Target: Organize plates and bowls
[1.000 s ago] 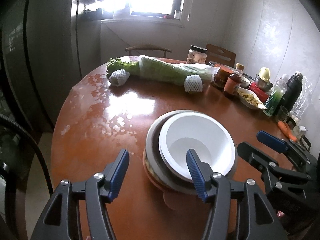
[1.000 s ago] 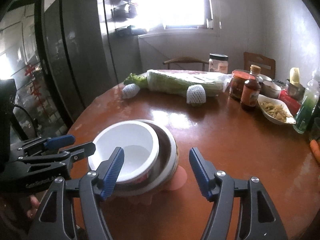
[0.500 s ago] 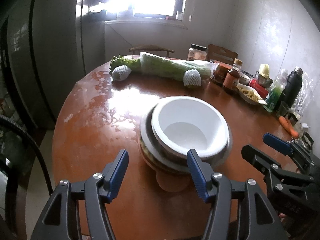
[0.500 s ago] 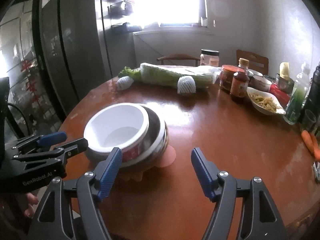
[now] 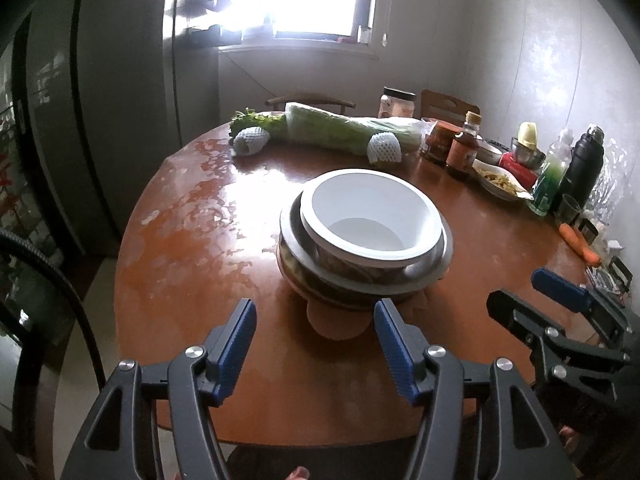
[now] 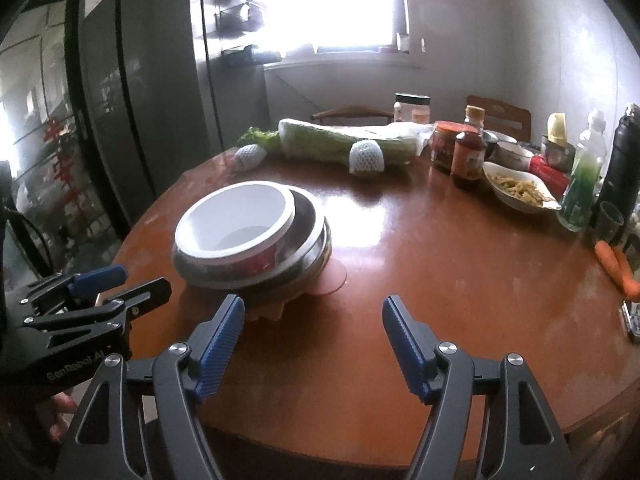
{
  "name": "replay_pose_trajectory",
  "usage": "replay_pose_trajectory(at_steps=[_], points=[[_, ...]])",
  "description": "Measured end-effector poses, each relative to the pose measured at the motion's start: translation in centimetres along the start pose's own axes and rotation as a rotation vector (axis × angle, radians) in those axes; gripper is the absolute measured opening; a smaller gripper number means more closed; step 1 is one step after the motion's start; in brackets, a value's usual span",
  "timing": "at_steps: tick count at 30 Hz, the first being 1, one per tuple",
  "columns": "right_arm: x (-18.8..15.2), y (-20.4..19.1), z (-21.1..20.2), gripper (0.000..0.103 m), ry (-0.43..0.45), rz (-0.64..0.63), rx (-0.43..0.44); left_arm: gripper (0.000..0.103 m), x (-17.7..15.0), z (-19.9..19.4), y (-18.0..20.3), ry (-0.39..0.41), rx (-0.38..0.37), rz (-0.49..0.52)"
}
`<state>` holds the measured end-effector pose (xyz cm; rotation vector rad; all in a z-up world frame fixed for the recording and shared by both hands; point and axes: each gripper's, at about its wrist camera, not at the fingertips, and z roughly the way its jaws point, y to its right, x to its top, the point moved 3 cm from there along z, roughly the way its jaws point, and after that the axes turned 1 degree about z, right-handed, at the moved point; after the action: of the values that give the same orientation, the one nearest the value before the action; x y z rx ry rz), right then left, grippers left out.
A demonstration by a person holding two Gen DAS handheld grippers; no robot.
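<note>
The left gripper hangs over the near edge of the round wooden table, its blue pads spread apart with nothing between them — released, touching neither the table nor the dishes. Just beyond its fingertips, a little right of its centre line, stands the stack of bowls and plates: a white bowl nested on top of a metal bowl, with more dishes under them and a pink mat showing at the base. In the right wrist view the same stack sits on the left part of the table, ahead and to the left of the right gripper, whose pads also stand wide with only bare tabletop between them; it grips nothing. Each tool shows in the other's view, the left one beside the stack and apart from it, the right one low at the right table edge.

Along the far side lie wrapped cabbage, two net-sleeved fruits, jars, sauce bottles and a dish of food; carrots lie at the right edge.

A second ago both grippers were close over the stack, the left tool's right finger overlapping the white bowl's rim; now both have drawn back toward the near edge — the stack stands clear of the fingertips, unmoved on the table.
</note>
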<state>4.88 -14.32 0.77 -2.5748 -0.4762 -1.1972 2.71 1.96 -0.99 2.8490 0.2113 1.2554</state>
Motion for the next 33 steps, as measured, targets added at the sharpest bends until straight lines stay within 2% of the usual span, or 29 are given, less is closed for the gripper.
replay_pose_trajectory(at_steps=[18,33], points=[[-3.0,-0.5,-0.3,0.073,-0.041,0.015,0.012,0.062,-2.0,0.4,0.3,-0.049,-0.004,-0.003],[-3.4,-0.8,-0.3,0.074,-0.045,0.009,-0.008,0.062,-2.3,0.3,0.2,-0.047,-0.004,-0.011]])
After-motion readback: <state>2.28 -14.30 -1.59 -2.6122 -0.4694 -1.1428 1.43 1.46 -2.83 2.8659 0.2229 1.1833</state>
